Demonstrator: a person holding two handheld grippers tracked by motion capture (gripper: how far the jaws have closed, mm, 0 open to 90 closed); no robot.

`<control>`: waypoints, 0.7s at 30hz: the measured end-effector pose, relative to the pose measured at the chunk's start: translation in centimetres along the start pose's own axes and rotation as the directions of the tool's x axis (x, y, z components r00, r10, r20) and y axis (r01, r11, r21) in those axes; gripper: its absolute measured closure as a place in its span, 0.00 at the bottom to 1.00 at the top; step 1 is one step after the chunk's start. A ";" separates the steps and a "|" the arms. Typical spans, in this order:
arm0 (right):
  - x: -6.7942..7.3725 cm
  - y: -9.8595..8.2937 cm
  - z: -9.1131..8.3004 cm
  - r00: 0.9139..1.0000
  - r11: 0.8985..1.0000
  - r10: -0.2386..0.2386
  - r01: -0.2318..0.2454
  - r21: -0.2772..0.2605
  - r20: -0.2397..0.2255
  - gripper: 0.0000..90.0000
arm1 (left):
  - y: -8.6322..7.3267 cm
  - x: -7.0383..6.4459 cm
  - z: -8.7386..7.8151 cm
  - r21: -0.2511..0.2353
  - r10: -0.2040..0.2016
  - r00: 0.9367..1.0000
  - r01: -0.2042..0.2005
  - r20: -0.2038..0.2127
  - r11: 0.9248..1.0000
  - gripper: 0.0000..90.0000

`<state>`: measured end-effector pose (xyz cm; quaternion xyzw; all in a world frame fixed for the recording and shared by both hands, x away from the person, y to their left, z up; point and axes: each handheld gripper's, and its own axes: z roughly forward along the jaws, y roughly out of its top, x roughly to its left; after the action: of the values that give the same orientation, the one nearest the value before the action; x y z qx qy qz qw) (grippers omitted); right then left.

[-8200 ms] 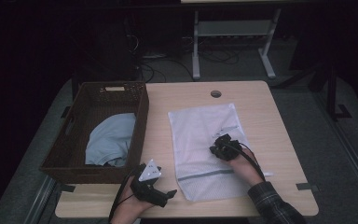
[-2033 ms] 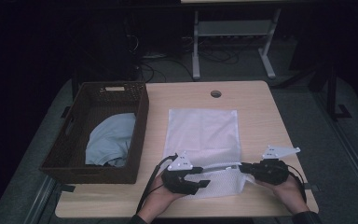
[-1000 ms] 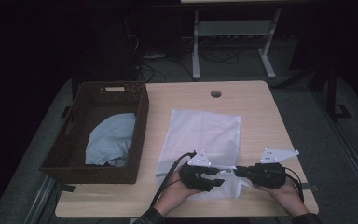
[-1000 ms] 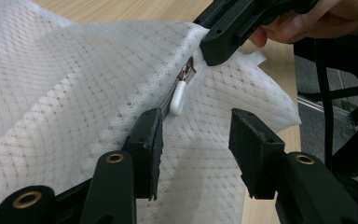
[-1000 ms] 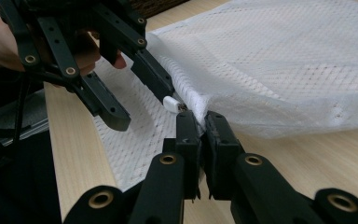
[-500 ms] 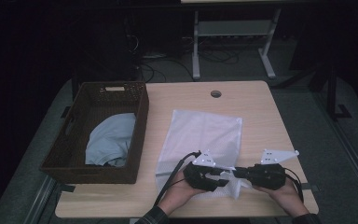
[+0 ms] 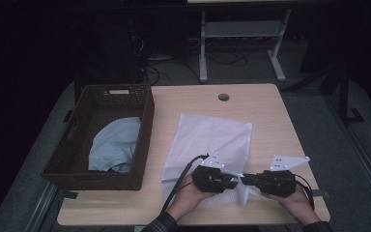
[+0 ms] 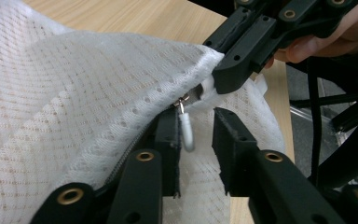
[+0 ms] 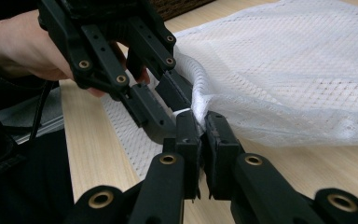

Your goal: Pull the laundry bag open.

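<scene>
A white mesh bag (image 7: pixel 212 140) lies on the table, its near edge lifted between the two grippers. My right gripper (image 9: pixel 200 119) is shut on the bag's edge beside the zipper's end; it shows in the high view (image 7: pixel 250 180) at the near right. My left gripper (image 8: pixel 196 122) faces it tip to tip (image 7: pixel 234 181) and stands open. A small silver zipper pull (image 8: pixel 185 133) hangs in the gap between its jaws, close to one of them. The right gripper (image 8: pixel 235 70) pinches the fabric just above that pull.
A dark wicker basket (image 7: pixel 142 145) stands at the table's left with a light blue cloth (image 7: pixel 113 145) inside. A round cable hole (image 7: pixel 223 97) sits near the far edge. Bare wood (image 7: pixel 280 125) lies right of the bag. Cables trail from both grippers.
The left gripper has slid right along the bag's near edge until it meets the right gripper. The near edge of the bag has bunched up and lifted between them.
</scene>
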<state>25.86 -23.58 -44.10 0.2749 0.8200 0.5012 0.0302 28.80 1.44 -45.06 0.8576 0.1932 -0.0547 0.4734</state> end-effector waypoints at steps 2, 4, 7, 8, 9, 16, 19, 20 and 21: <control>0.1 0.0 0.0 1.000 1.000 -0.004 0.004 0.000 -0.001 0.94 | 0.0 0.0 0.0 -0.002 -0.002 1.000 0.002 -0.005 1.000 0.88; 0.1 0.0 0.0 1.000 1.000 -0.005 0.005 -0.003 -0.003 0.94 | 0.0 0.2 -0.1 -0.008 -0.008 1.000 0.008 -0.008 1.000 0.91; 0.0 0.0 0.0 1.000 1.000 -0.002 0.002 -0.003 -0.004 0.94 | 0.0 0.2 -0.2 -0.006 -0.008 1.000 0.008 -0.014 1.000 0.94; 0.0 -0.1 0.0 1.000 1.000 -0.003 0.003 -0.002 -0.005 0.94 | -0.1 0.4 -0.3 -0.006 -0.013 1.000 0.013 -0.010 1.000 0.95; 0.0 -0.1 0.0 1.000 1.000 -0.004 0.004 -0.001 -0.005 0.94 | -0.1 0.4 -0.3 -0.005 -0.016 1.000 0.016 -0.007 1.000 0.96; 0.2 -0.1 0.2 1.000 0.999 -0.030 0.029 0.019 0.011 0.94 | -0.2 0.4 -0.4 0.003 -0.015 1.000 0.015 -0.010 1.000 0.96; 0.2 -0.2 0.1 0.999 0.999 -0.038 0.037 0.022 0.021 0.94 | -0.2 0.3 -0.5 0.001 -0.025 1.000 0.025 -0.003 1.000 0.97; 0.2 -0.2 0.1 0.999 0.999 -0.039 0.038 0.022 0.023 0.94 | -0.2 0.3 -0.5 0.002 -0.028 1.000 0.029 -0.004 1.000 0.97; 0.2 -0.2 0.1 0.999 0.999 -0.040 0.039 0.022 0.025 0.94 | -0.1 0.3 -0.6 0.003 -0.028 1.000 0.028 -0.003 1.000 0.97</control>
<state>25.66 -23.48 -44.33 0.2652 0.8302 0.4879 0.0476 28.98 2.07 -44.96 0.8556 0.2056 -0.0605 0.4711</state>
